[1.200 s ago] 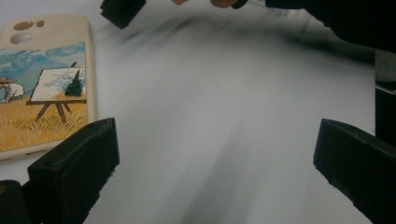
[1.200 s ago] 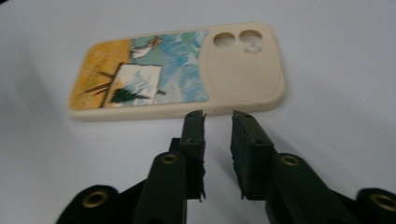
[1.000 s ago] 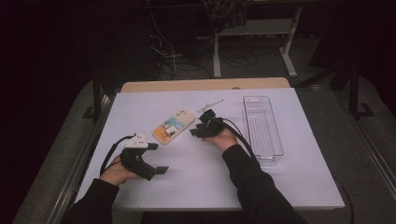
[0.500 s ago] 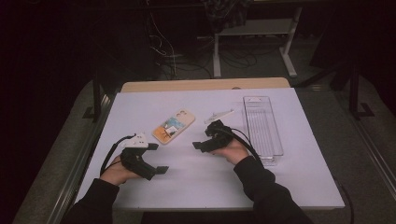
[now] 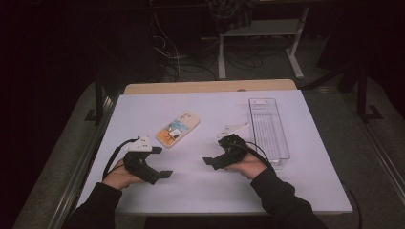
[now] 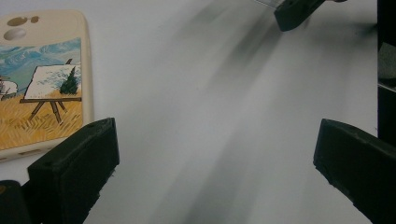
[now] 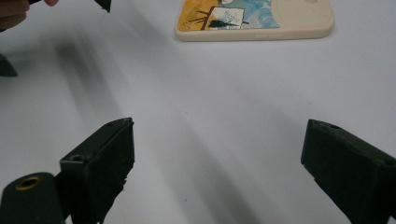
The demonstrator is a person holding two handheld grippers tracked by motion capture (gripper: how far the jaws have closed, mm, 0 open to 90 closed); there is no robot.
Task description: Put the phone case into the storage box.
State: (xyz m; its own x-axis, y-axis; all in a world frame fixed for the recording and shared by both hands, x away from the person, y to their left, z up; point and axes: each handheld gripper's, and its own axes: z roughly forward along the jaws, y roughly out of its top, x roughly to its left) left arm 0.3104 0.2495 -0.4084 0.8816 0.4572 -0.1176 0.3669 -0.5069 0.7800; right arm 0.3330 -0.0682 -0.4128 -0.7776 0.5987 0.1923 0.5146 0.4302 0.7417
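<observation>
The phone case (image 5: 177, 130) lies flat on the white bench (image 5: 210, 191), a little left of the middle, its long axis running diagonally from near-left to far-right in the high view. The end with the camera cut-outs points to the far right, toward the clear tray. It is cream-coloured with rounded corners, and its upward face carries a painted scene: an easel with a canvas in a yellow field under a blue, swirling sky. In the left claw view the case (image 6: 42, 84) sits at the left edge, just beyond one black jaw and not touching it; in the right claw view it (image 7: 254, 18) lies well ahead of the jaws.

The left claw (image 5: 162, 162) rests low over the bench, near the case's nearer end, its jaws spread wide with only bare bench between them. The right claw (image 5: 212, 160) sits apart from the case, on the case's right; its jaws have just been opening and stand wide, gripping nothing.

Beyond the right claw, a long clear plastic tray (image 5: 270, 131) lies lengthwise by the bench's right side.
</observation>
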